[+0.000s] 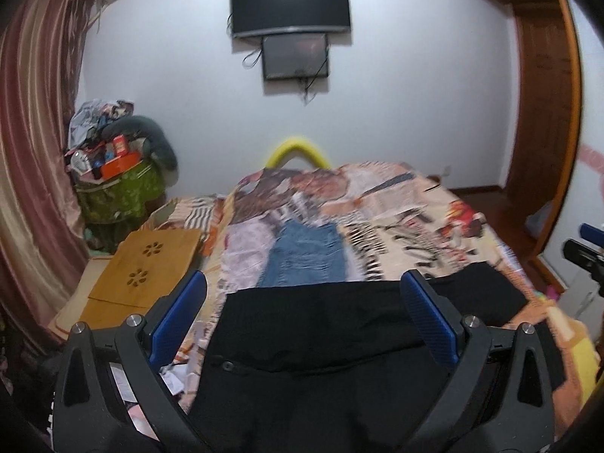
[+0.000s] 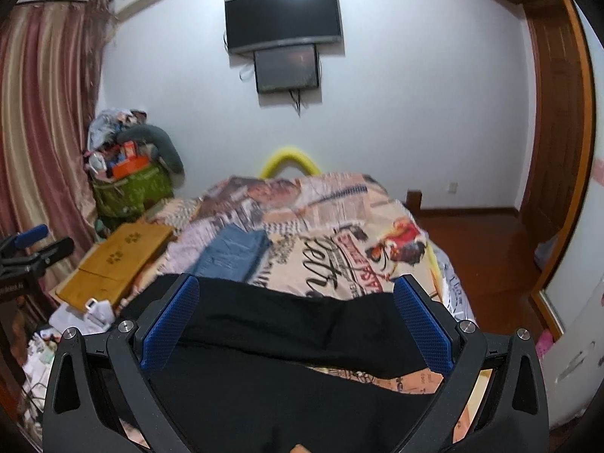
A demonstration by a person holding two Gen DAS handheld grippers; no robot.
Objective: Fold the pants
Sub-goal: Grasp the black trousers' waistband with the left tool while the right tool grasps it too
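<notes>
Black pants (image 1: 317,332) lie spread across the near part of a bed with a printed cover (image 1: 434,226); they also show in the right wrist view (image 2: 287,339). My left gripper (image 1: 302,290) is open, hovering just above the pants, its blue pads (image 1: 177,321) wide apart. My right gripper (image 2: 296,294) is open too, above the pants' right part, empty. The right gripper shows at the far right of the left wrist view (image 1: 589,253).
Folded blue jeans (image 1: 305,256) lie further up the bed, also in the right wrist view (image 2: 234,253). A wooden lap tray (image 1: 147,264) sits left of the bed. A cluttered green basket (image 1: 117,192), curtains (image 1: 34,151) and a wall TV (image 1: 290,3) stand beyond.
</notes>
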